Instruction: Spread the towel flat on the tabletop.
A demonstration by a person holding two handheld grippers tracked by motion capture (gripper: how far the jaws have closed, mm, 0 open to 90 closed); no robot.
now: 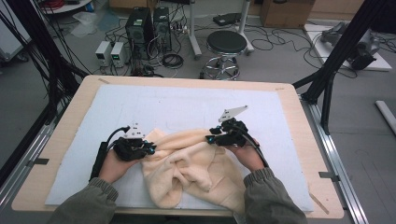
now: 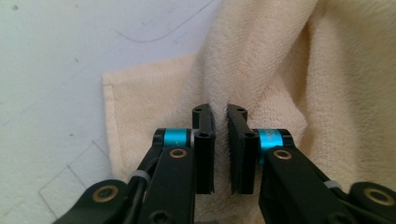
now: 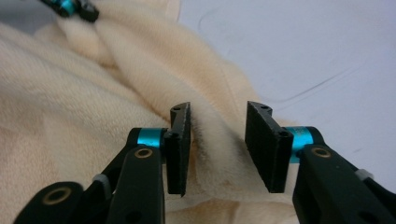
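Left gripper view: left tool (image 2: 220,122) pinching a fluffy cream towel (image 2: 289,70) ridge; right tool (image 3: 218,126) parted, astride another fold.

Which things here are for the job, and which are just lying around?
For the job:
- cream towel, crumpled on the white mat
- left gripper, pinching a towel fold
- right gripper, jaws apart around a fold

Just lying around:
- black stool
- computer towers
- floor cables
- cardboard box
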